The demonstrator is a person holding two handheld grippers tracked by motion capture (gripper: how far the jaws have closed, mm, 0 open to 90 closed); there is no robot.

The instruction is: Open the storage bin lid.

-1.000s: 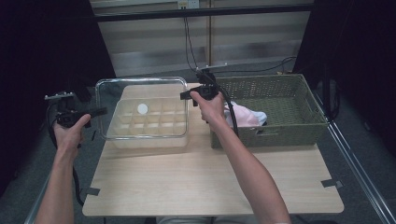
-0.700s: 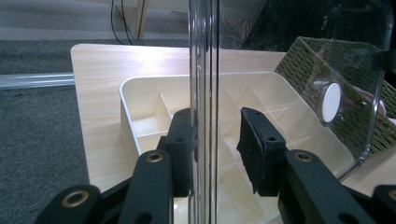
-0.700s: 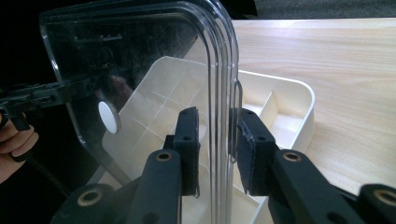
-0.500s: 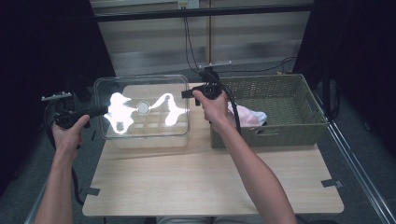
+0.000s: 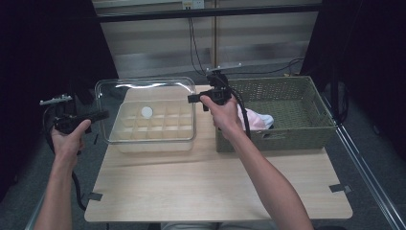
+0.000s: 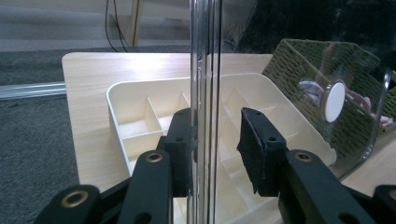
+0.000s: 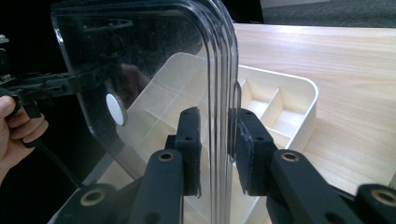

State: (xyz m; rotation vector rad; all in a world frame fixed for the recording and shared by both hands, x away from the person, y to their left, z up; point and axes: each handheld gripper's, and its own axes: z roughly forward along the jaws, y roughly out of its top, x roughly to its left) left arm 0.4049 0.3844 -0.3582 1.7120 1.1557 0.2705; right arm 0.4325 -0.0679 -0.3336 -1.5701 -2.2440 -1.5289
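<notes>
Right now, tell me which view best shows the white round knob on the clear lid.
The high view: the white knob sits face-on mid-lid. The left gripper view shows it edge-on through the clear lid; the right gripper view slantwise.

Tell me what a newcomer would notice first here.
The clear lid held above the cream divided tray at mid-table, with the left tool and right tool each straddling an edge. Next, the green woven basket at the right, pink cloth inside.

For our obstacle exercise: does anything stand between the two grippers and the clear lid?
Nothing visible does. The lid already has its edges between the jaws of the left gripper and the right gripper, above the tray.
</notes>
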